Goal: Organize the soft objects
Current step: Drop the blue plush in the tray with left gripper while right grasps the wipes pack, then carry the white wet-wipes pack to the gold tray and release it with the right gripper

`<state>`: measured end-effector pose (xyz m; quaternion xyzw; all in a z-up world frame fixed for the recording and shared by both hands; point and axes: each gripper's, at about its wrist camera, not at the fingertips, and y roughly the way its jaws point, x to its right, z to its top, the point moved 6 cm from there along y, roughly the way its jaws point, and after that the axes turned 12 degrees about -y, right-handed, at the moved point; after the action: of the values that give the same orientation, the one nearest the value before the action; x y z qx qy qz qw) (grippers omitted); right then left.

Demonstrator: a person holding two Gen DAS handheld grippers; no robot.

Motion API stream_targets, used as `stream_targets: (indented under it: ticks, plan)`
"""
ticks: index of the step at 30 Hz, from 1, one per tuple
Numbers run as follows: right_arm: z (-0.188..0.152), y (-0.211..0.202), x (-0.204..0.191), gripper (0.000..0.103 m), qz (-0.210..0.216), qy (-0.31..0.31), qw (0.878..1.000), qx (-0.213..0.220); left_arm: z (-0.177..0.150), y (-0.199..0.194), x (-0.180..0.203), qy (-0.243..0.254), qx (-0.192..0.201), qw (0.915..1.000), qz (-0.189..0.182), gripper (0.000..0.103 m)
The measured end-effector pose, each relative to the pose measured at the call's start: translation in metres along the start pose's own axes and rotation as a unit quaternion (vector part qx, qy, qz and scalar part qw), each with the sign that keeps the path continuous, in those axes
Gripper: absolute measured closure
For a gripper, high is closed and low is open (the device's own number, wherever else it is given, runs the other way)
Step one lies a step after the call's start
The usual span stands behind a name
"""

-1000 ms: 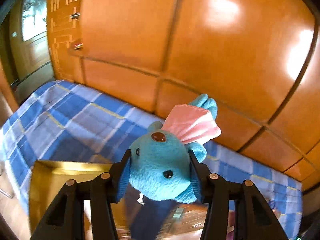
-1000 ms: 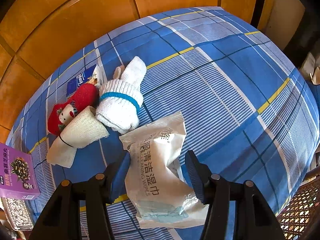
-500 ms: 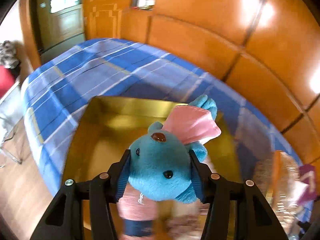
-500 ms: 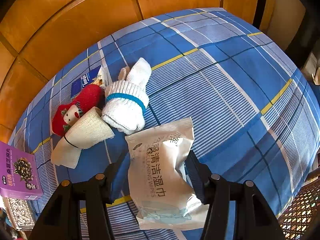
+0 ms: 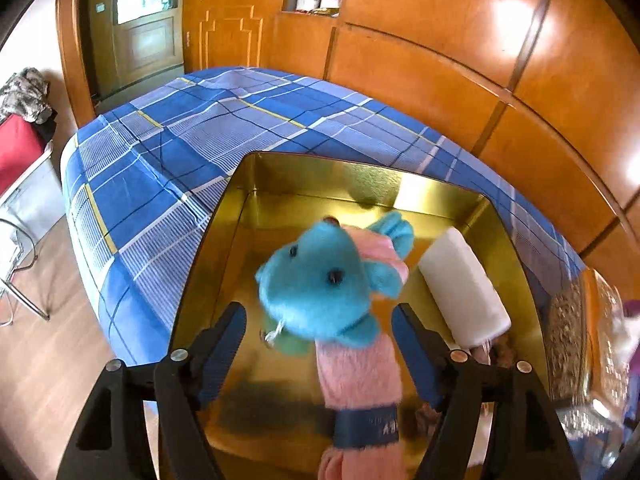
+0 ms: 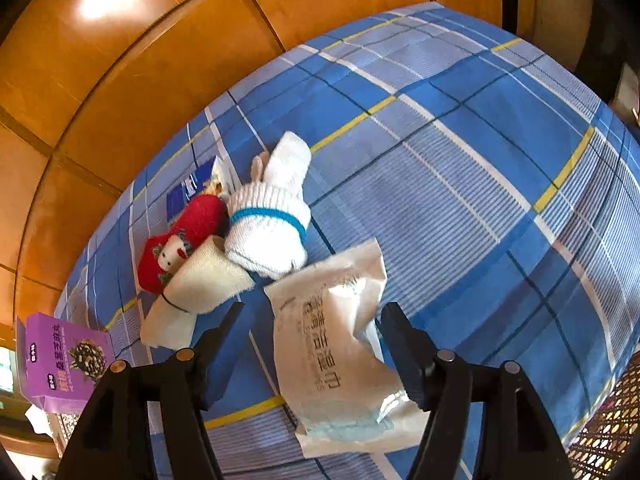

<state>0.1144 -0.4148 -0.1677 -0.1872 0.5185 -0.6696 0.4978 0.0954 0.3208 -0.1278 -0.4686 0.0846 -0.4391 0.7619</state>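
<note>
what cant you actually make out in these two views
- Left wrist view: whether the blue plush toy has landed in the gold tin; motion blur.
- Left wrist view: items in the tin's near right corner; hidden behind the left tool.
- Right wrist view: the wet wipes pack's small print; creased.

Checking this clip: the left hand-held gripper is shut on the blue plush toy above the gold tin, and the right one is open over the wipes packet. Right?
Not quite. The left wrist view shows the left hand-held gripper open, its fingers apart from the blue plush toy above the gold tin. The right hand-held gripper is indeed open over the wipes packet.
</note>
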Motion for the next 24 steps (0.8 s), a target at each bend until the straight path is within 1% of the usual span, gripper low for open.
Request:
stream_targets:
  ticks: [2,5,6,8,10,12,15,17,19,22,24]
  plan:
    - [-0.002,-0.002,-0.001,0.034,-0.009,-0.012,1.0,-0.007,-0.005,-0.008,0.0,0.004,0.003,0.9999,-0.011,0.027]
    - [-0.006,-0.004,-0.005,0.034,-0.034,-0.043,0.998,-0.03,-0.013,-0.02,0.003,0.01,0.007,0.9995,-0.029,0.026]
    - [-0.007,-0.003,-0.007,0.034,-0.048,-0.062,0.996,-0.041,-0.016,-0.023,0.004,0.013,0.007,0.9993,-0.035,0.026]
    - [-0.009,0.001,-0.014,0.034,-0.064,-0.091,0.992,-0.06,-0.021,-0.029,0.009,0.017,0.007,0.9988,-0.045,0.025]
    - [-0.013,0.006,-0.02,0.034,-0.084,-0.124,0.985,-0.084,-0.027,-0.034,0.014,0.028,0.008,0.9981,-0.054,0.025]
    - [-0.019,0.016,-0.028,0.034,-0.109,-0.157,0.975,-0.111,-0.034,-0.038,0.02,0.041,0.01,0.9973,-0.059,0.025]
    - [-0.023,0.02,-0.033,0.049,-0.133,-0.174,0.969,-0.111,-0.045,-0.045,0.029,0.069,0.016,0.9954,-0.063,0.025]
    - [-0.027,0.018,-0.036,0.056,-0.145,-0.181,0.967,-0.109,-0.053,-0.049,0.033,0.091,0.022,0.9936,-0.063,0.025]
    - [-0.03,0.016,-0.037,0.058,-0.146,-0.18,0.967,-0.108,-0.059,-0.053,0.035,0.108,0.029,0.9919,-0.061,0.025]
    - [-0.038,0.011,-0.04,0.059,-0.129,-0.178,0.969,-0.114,-0.063,-0.057,0.034,0.12,0.04,0.9904,-0.056,0.024]
    - [-0.046,0.005,-0.042,0.059,-0.119,-0.181,0.969,-0.119,-0.066,-0.06,0.033,0.125,0.044,0.9897,-0.054,0.021]
